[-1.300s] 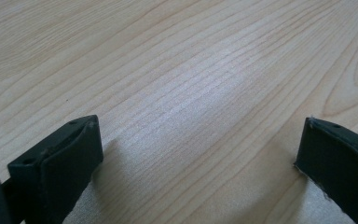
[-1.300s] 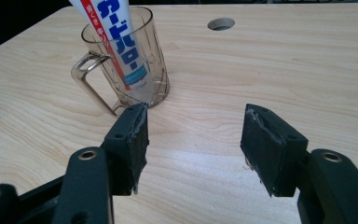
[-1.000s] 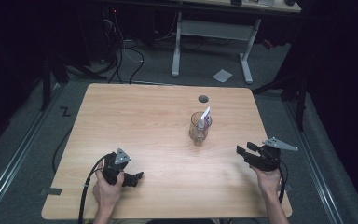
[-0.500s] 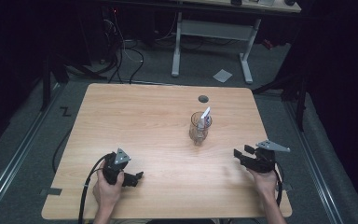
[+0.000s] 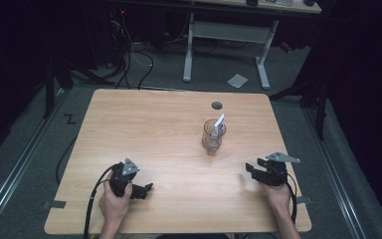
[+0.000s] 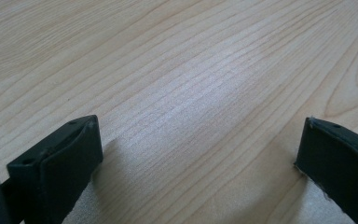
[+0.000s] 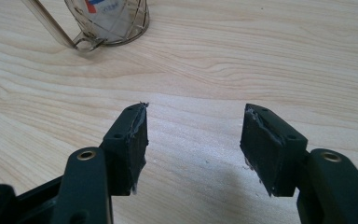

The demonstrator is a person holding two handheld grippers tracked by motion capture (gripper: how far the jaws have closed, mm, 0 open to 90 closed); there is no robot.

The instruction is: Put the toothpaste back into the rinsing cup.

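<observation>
Pale wooden table (image 5: 144, 129) carries a glass mug (image 5: 213, 136) with a paper slip inside, standing right of its middle. Nearer the front edge, the right claw (image 5: 249, 169) gapes halfway, holding nothing, near the mug. Well apart, the left claw (image 5: 148, 188) spreads wide over bare wood.

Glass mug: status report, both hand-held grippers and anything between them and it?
Left gripper open, empty, low over table. Right gripper open, empty, pointed at glass mug. Mug upright, packet inside. Nothing in the way.
</observation>
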